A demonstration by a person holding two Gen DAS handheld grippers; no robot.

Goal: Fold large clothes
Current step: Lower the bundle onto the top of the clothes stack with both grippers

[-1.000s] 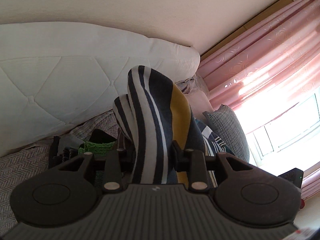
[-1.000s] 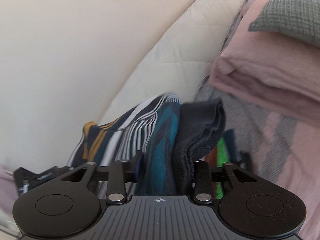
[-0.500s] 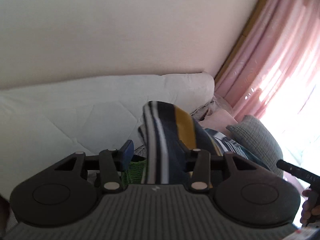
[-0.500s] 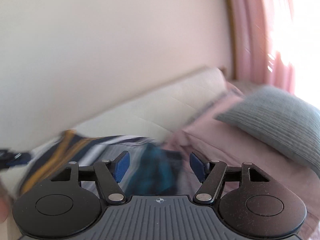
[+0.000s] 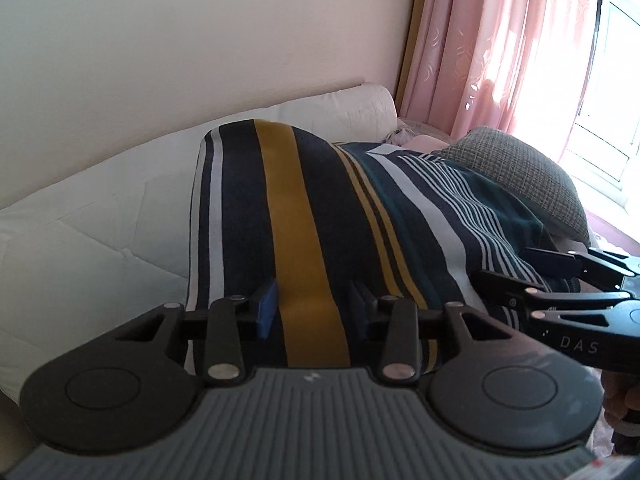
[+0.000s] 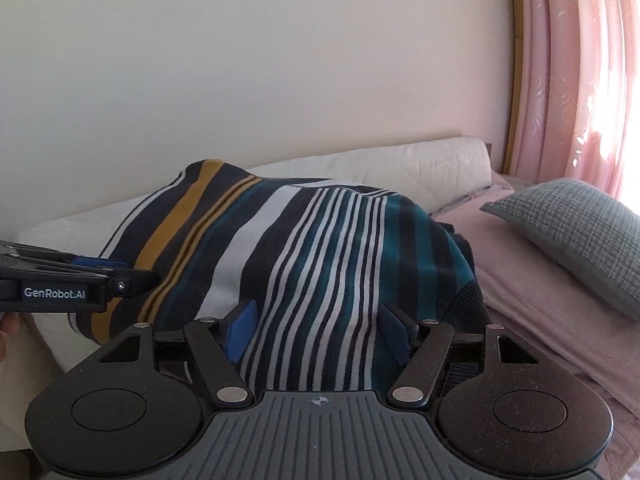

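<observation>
With both grippers' fingers [image 6: 239,330] apart, we risk the striped navy, mustard and teal knitted sweater [image 5: 320,216] slumping, losing its fold alignment.

Navy-mustard-teal striped sweater [image 6: 304,240] (white bands)

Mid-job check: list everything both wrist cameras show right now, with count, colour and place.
Striped knit sweater: one; navy, white, teal, mustard; spread over the bed, in front of both grippers.
Quilted headboard cushion: one, cream, against the wall behind the sweater.
Grey woven pillow: one, on the bed near the window.
Pink bedsheet: one, under the pillow.
Pink curtains: at the window.
Left gripper: black, blue pads, jaws closing, fabric between them.
Right gripper: black, jaws wide, sweater between them.
</observation>
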